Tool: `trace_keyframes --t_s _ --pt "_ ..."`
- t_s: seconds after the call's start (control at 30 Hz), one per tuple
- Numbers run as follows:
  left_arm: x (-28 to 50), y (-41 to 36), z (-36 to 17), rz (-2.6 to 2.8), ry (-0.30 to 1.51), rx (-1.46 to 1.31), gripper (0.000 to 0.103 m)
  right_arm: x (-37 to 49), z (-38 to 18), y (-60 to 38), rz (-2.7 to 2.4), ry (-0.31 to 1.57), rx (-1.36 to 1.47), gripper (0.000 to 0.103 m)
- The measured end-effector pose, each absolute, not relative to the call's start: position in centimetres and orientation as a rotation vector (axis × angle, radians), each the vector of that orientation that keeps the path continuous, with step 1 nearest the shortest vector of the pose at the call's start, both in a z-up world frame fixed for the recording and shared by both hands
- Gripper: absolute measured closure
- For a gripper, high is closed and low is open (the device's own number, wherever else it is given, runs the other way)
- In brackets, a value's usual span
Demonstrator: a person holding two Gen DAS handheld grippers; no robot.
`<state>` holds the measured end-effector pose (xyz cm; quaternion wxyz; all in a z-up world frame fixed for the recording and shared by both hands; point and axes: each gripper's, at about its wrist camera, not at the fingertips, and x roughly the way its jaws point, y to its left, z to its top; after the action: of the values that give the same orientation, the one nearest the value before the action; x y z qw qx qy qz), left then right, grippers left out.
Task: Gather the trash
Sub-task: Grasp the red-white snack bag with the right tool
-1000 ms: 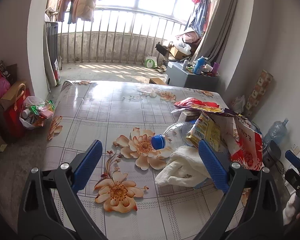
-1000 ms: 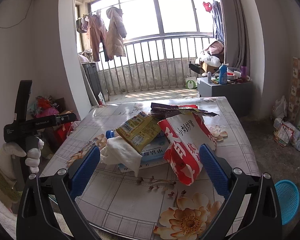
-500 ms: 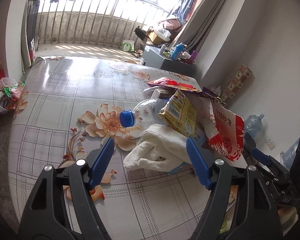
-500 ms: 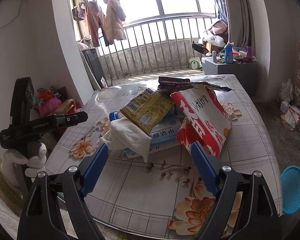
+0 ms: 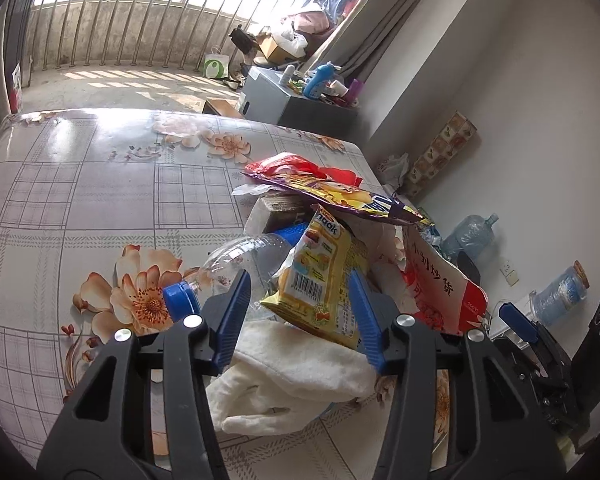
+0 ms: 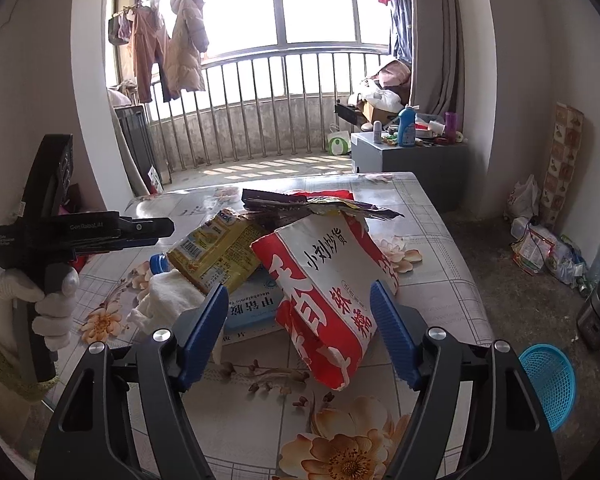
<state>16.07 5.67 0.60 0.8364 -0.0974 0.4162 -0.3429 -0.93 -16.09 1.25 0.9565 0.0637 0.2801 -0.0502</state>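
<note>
A heap of trash lies on the floral table (image 5: 80, 184): a yellow snack packet (image 5: 320, 280) (image 6: 216, 256), a red and white bag (image 6: 328, 280) (image 5: 440, 284), a clear bottle with a blue cap (image 5: 236, 260), a white cloth (image 5: 300, 376) (image 6: 164, 300), a purple wrapper (image 5: 340, 196) on top. My left gripper (image 5: 300, 316) is open, its blue pads either side of the yellow packet's lower end, above the cloth. My right gripper (image 6: 300, 328) is open, its pads either side of the red and white bag.
A blue mesh basket (image 6: 548, 380) stands on the floor at the right of the table. A blue pamphlet (image 6: 252, 304) lies under the heap. A grey cabinet (image 6: 408, 164) with bottles stands behind the table. Bags and a water jug (image 5: 468, 232) line the right wall.
Both grippers moved forward into the heap. The left went from the cloth to straddle the yellow packet; the right closed in around the red and white bag. Both jaws narrowed.
</note>
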Motion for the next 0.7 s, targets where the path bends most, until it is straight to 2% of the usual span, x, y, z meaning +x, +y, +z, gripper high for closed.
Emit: trace_keyframes --t_s 0.27,0.43,0.5,0.6,0.7 --pt "17.9 5.4 -2.3 -0.75 0.982 -0.28 0.069 1.4 -0.3 -17.4 -0.131 0.644 0.133 0.044" --pt "17.8 5.1 -2.5 -0.76 0.973 -0.281 0.086 2.6 -1.4 -17.9 -0.129 0.702 0.161 0.063" --pt "17.7 5.1 -2.3 -0.767 0.963 -0.282 0.088 2.9 -1.6 -18.0 -0.124 0.715 0.176 0.076" --pt "17.4 5.1 -1.8 -0.773 0.943 -0.271 0.091 2.8 -1.7 -18.2 -0.125 0.725 0.184 0.087" --pt "16.7 5.3 -1.1 -0.782 0.919 -0.263 0.093 2.3 -1.5 -18.2 -0.138 0.724 0.175 0.092"
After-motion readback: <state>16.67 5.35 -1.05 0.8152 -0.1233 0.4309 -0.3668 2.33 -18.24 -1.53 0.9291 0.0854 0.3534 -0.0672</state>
